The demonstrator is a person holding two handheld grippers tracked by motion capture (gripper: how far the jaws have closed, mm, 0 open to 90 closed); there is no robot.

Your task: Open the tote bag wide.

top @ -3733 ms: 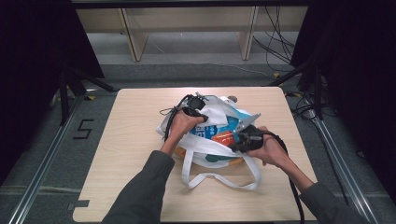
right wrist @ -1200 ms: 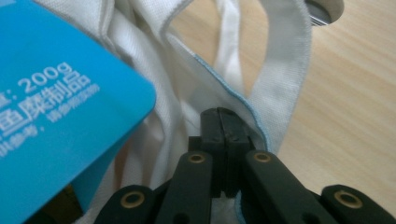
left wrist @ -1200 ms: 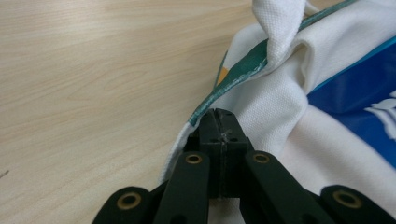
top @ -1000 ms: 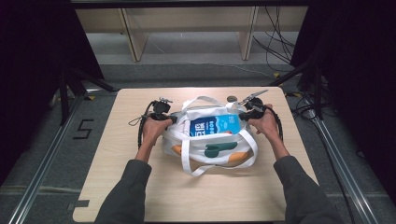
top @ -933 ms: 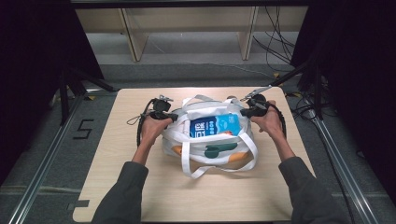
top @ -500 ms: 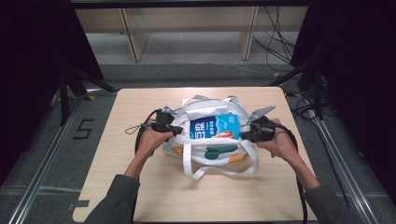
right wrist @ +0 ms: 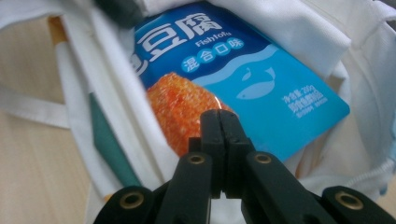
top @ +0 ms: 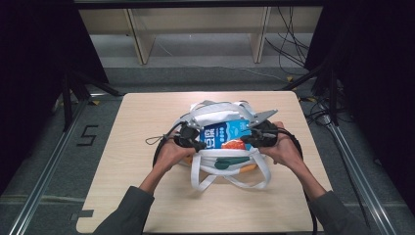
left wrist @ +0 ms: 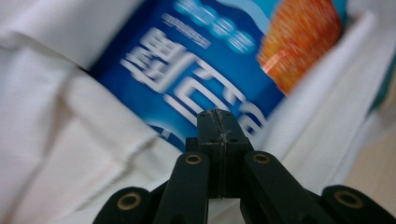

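Item: white cloth tote bag (top: 222, 147), mid light wooden bench (top: 147, 196), holding a blue snack packet (top: 226, 133). My left gripper (top: 201, 146) and right gripper (top: 243, 142): both closed, empty, flanking the mouth. Risk: I judge closed tips could snag fabric, dragging the bag.

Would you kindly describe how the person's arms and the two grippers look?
Both sleeves are dark grey-green. The left gripper and right gripper are black, each trailing a black cable. The right carries a grey three-cornered plate. Their black jaws show brass-coloured rivets.
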